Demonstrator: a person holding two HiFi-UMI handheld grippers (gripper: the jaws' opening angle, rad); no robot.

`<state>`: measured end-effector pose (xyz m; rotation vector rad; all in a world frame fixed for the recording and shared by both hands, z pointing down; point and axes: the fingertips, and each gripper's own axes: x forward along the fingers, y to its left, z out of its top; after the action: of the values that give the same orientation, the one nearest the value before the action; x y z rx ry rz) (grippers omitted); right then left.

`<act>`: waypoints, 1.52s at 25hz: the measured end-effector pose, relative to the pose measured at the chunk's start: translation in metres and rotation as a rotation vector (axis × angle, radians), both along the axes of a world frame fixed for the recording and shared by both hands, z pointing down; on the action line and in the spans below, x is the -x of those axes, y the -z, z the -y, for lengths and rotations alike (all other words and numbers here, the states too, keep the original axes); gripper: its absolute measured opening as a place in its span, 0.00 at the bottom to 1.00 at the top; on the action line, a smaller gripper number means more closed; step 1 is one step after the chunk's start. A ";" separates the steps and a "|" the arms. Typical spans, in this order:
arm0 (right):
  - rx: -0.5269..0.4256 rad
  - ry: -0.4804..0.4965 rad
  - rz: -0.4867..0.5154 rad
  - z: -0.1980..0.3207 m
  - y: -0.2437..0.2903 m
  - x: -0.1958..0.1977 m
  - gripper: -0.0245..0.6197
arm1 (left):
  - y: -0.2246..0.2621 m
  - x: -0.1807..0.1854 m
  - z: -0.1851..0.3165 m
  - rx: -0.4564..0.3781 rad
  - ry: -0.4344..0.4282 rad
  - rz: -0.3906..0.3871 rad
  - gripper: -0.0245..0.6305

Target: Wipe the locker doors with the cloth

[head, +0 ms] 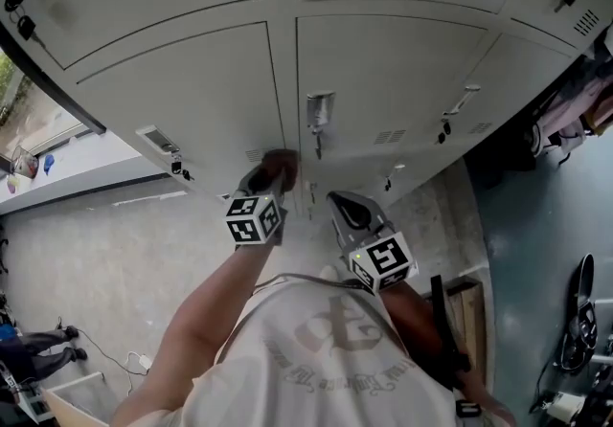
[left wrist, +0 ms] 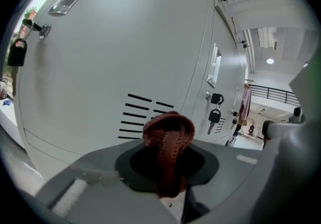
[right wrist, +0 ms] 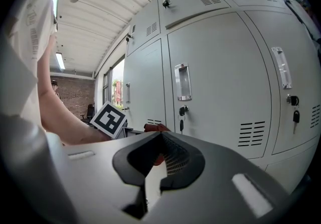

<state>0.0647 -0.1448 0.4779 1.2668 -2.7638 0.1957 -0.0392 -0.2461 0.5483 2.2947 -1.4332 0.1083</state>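
Cloth (left wrist: 168,135): reddish-brown knit, bunched into a loop, seen close before the vent slots (left wrist: 143,115) of a grey locker door (left wrist: 115,52) (contact cannot be confirmed) | left gripper (left wrist: 168,165): jaws clamped on the cloth | right gripper (right wrist: 160,137): jaws pressed together, nothing held, apart from the doors | counted: one cloth, two grippers

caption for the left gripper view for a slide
Left gripper shut on a reddish-brown cloth, close to the vent slots of a grey locker door.
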 end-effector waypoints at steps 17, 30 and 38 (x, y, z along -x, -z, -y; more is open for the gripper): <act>-0.018 0.035 -0.005 -0.002 0.020 0.024 0.05 | 0.087 0.008 -0.003 -0.256 -0.048 0.117 0.17; -0.043 0.020 -0.006 -0.009 0.014 0.011 0.05 | 0.156 -0.009 -0.005 -0.429 -0.046 0.117 0.17; -0.028 0.035 -0.004 -0.024 0.016 0.013 0.05 | 0.196 -0.014 -0.014 -0.461 -0.045 0.109 0.17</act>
<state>0.0522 -0.1211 0.4618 1.2229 -2.7926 0.1527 -0.0247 -0.2322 0.3524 2.7258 -1.5936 -0.0962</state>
